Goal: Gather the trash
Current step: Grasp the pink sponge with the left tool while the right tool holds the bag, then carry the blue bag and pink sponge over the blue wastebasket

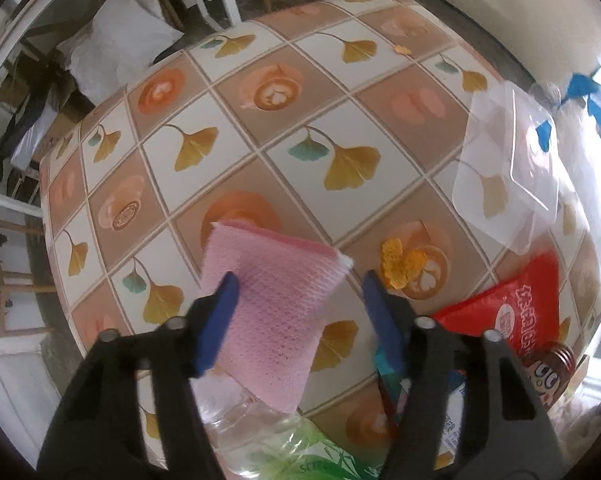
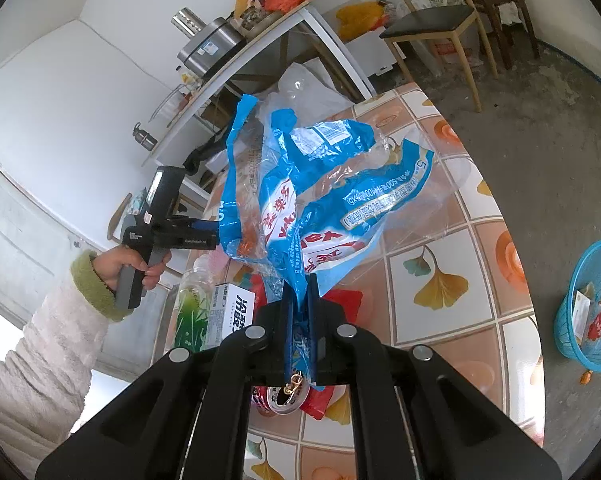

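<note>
Clearly the carry step is in hand: the right gripper has its jaws clamped on the gathered end of a crumpled blue and clear plastic food bag, which is lifted above the ginkgo-patterned tiled table. Its long axis runs away from the jaws, up and outward, the loose end fanning open. I judge the next move calls for swinging it right and down to the blue mesh waste basket on the floor, then letting go over the rim. The left gripper hangs with jaws apart over a pink woven sponge pad, gripping nothing as far as I can tell.
</note>
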